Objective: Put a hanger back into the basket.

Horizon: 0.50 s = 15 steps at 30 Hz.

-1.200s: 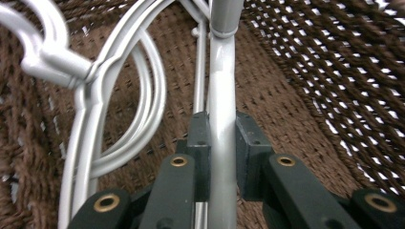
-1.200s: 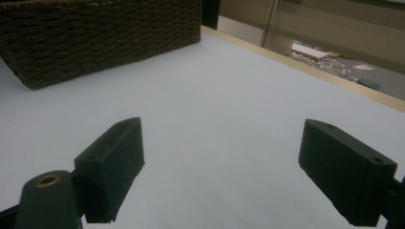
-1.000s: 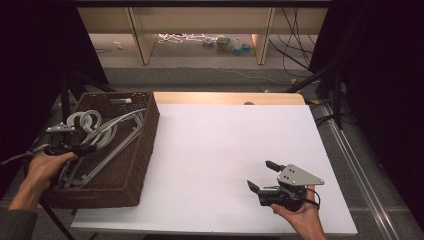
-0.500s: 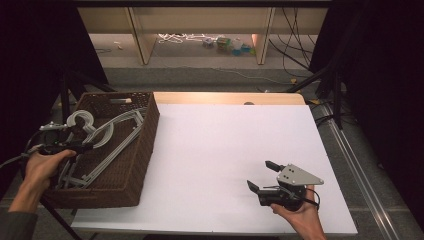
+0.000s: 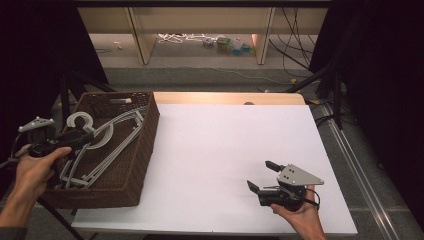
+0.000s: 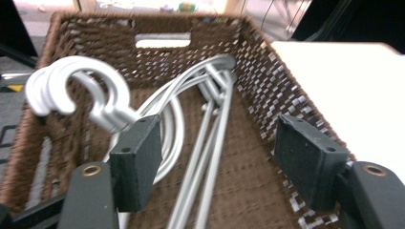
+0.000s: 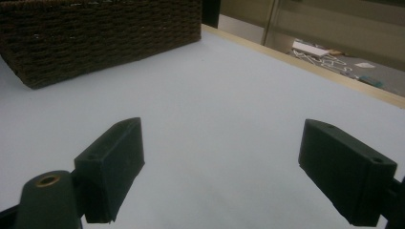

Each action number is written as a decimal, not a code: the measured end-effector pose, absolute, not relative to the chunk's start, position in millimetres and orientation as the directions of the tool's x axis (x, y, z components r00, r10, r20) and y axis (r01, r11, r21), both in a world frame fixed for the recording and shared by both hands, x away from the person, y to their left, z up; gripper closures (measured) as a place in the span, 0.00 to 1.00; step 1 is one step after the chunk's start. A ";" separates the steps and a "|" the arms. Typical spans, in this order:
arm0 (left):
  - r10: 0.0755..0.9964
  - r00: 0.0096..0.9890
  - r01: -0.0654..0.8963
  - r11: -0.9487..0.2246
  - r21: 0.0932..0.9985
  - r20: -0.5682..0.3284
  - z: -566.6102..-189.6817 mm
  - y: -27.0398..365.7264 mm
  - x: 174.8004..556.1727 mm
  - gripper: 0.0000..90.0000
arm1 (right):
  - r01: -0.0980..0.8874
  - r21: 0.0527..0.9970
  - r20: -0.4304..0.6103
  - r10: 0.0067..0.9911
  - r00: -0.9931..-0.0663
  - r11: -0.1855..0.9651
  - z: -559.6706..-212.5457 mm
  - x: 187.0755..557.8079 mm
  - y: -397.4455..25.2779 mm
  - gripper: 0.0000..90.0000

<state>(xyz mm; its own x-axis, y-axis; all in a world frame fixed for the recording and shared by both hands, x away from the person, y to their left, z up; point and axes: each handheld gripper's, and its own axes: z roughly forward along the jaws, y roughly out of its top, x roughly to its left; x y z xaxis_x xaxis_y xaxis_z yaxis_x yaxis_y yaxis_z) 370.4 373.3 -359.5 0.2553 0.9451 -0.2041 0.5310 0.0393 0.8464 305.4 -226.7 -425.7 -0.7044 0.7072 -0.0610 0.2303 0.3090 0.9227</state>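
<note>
Now the left gripper [image 6: 217,157] hovers spread over the basket [image 5: 142,145], by the hangers [image 5: 102,142] inside. Right gripper [image 5: 265,176], well right of the basket, is spread too, holding nothing.

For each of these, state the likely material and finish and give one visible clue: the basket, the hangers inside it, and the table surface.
Basket: woven wicker or rattan-like strands, dark brown and matte; the criss-cross weave shows on its walls.
Hangers: probably plastic, pale grey with a soft sheen; the hooks look thick and moulded, though coated metal cannot be ruled out.
Table: a smooth matte white top, seemingly laminate or board, with a light wood-coloured strip along the far edge.
</note>
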 end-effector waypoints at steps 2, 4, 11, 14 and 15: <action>0.939 0.271 0.522 0.040 0.852 -0.210 -357.8 368.1 367.0 0.37 | 0.229 0.923 -0.061 0.707 -0.704 0.308 -425.5 305.5 -226.5 0.18; 0.936 0.280 0.503 0.045 0.863 -0.212 -356.0 363.0 363.3 0.37 | 0.229 0.923 -0.062 0.707 -0.704 0.310 -425.8 305.5 -226.6 0.18; 0.913 0.338 0.454 0.054 0.889 -0.228 -349.0 339.5 349.9 0.35 | 0.230 0.923 -0.061 0.708 -0.704 0.308 -425.9 305.7 -226.7 0.18; 0.905 0.376 0.435 0.018 0.900 -0.200 -347.6 326.8 344.8 0.31 | 0.230 0.924 -0.060 0.707 -0.704 0.307 -426.1 306.0 -226.5 0.18; 0.901 0.385 0.430 0.018 0.903 -0.202 -347.8 322.4 343.2 0.30 | 0.230 0.924 -0.059 0.707 -0.705 0.306 -426.0 306.0 -226.5 0.18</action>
<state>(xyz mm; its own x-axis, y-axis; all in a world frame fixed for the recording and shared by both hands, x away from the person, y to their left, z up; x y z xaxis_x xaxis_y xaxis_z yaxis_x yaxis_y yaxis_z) 343.2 322.4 -347.8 0.3848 0.9007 -0.2015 0.4296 0.0185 0.9029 306.0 -226.5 -426.0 -0.7046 0.7072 -0.0592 0.2297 0.3062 0.9238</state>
